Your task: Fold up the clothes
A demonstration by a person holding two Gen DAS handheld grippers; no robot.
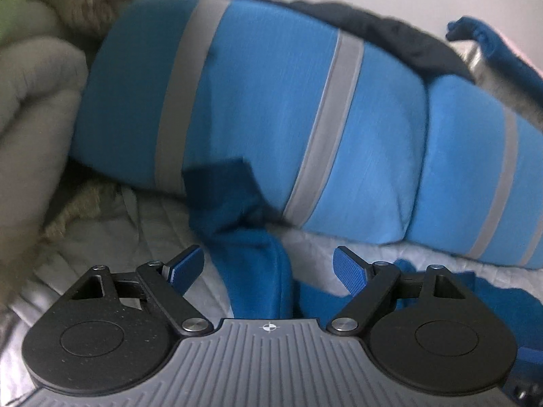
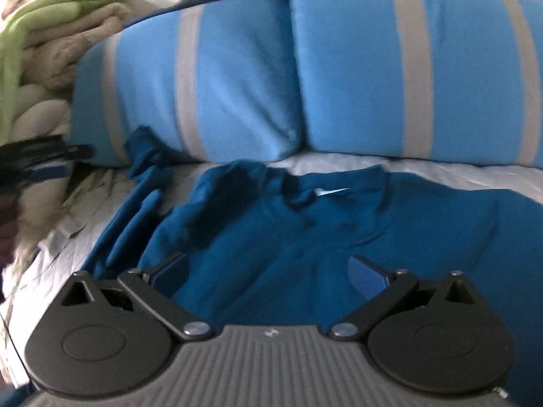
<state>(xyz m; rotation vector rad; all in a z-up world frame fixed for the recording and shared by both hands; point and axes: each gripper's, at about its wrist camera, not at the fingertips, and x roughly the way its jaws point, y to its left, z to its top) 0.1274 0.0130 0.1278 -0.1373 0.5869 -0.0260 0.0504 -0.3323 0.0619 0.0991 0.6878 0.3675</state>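
Teal shirt (image 2: 305, 230) lies spread on the bed (image 2: 373, 164), collar at the far side toward the striped pillows (image 2: 356, 68), its body running near-to-far under my right tool (image 2: 268, 271); that tool's jaws are spread with nothing pinched, cloth directly below them; my left tool (image 1: 268, 268) is likewise spread and empty, with the shirt's left sleeve (image 1: 258, 264) lying lengthwise between its jaws, untouched; I judge the left tool the nearer to that sleeve, the right to the body.
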